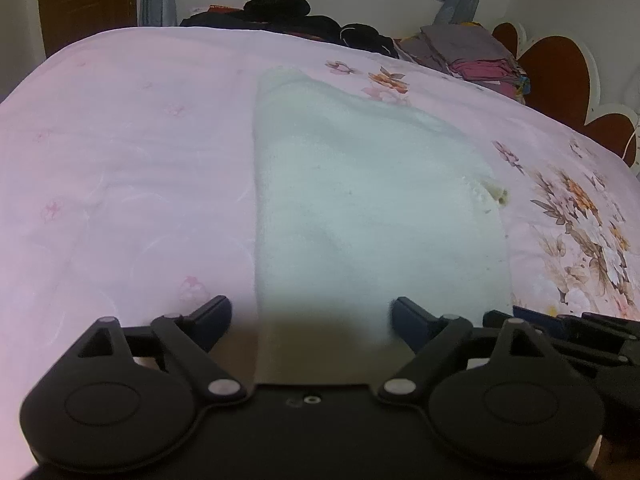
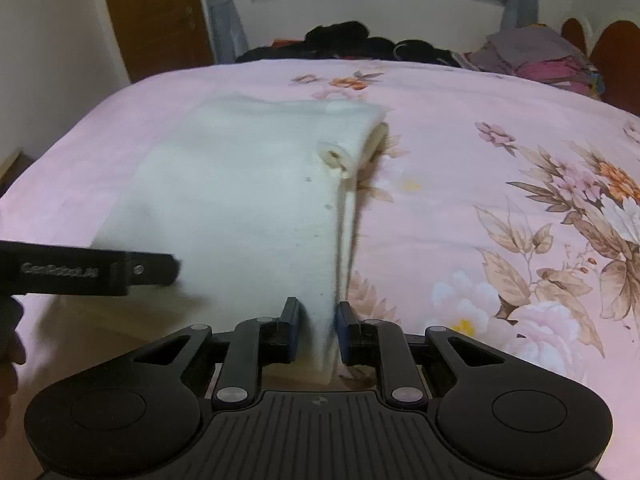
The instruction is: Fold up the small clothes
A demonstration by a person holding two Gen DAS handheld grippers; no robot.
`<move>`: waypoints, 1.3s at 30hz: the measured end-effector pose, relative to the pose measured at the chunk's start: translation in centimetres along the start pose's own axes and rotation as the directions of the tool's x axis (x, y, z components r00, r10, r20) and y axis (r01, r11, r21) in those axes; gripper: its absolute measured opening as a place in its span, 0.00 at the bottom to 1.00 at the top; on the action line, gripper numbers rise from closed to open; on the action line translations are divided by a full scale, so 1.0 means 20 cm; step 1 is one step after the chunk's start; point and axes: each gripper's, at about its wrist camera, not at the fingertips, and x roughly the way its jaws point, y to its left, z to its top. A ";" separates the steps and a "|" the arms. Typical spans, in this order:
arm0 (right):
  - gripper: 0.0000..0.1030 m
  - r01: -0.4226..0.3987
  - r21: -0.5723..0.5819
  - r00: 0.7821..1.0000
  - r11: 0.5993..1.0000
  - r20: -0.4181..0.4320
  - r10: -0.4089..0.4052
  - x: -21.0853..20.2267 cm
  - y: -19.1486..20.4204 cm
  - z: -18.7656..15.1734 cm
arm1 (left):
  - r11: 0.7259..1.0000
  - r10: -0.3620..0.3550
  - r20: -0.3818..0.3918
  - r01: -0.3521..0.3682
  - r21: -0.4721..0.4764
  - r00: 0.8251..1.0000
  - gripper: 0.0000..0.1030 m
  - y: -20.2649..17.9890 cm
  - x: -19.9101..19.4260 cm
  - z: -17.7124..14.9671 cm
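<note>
R gripper (image 2: 317,330), tilted down, clamps near edge of white garment (image 2: 248,200) on pink floral bedsheet (image 2: 460,152). L gripper (image 1: 311,316) alongside, jaws wide, released. Dark clothes pile (image 2: 360,46) at far edge.

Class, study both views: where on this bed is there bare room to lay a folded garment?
Free: the pink sheet left of the white garment, and the flowered stretch on its right. Crowded: the far edge, with dark clothes and a folded stack.
</note>
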 end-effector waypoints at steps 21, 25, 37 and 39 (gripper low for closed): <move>0.89 -0.094 0.097 0.989 0.991 0.122 0.082 -0.63 -0.05 -0.09 | 0.991 0.127 0.086 -0.131 0.035 0.988 1.00 -0.19 -0.62 -0.18; 0.96 -0.103 0.053 0.979 0.993 0.182 0.092 -0.93 -0.05 -0.19 | 0.987 0.153 0.168 -0.159 0.021 0.974 1.00 -0.30 -0.88 -0.32; 1.00 -0.108 0.026 0.939 0.994 0.331 0.094 -1.65 0.00 -0.47 | 0.972 0.224 0.284 -0.237 0.010 0.932 1.00 -0.58 -1.42 -0.66; 1.00 -0.104 0.023 0.932 0.994 0.352 0.089 -1.71 0.01 -0.49 | 0.974 0.216 0.284 -0.225 0.000 0.934 1.00 -0.60 -1.47 -0.70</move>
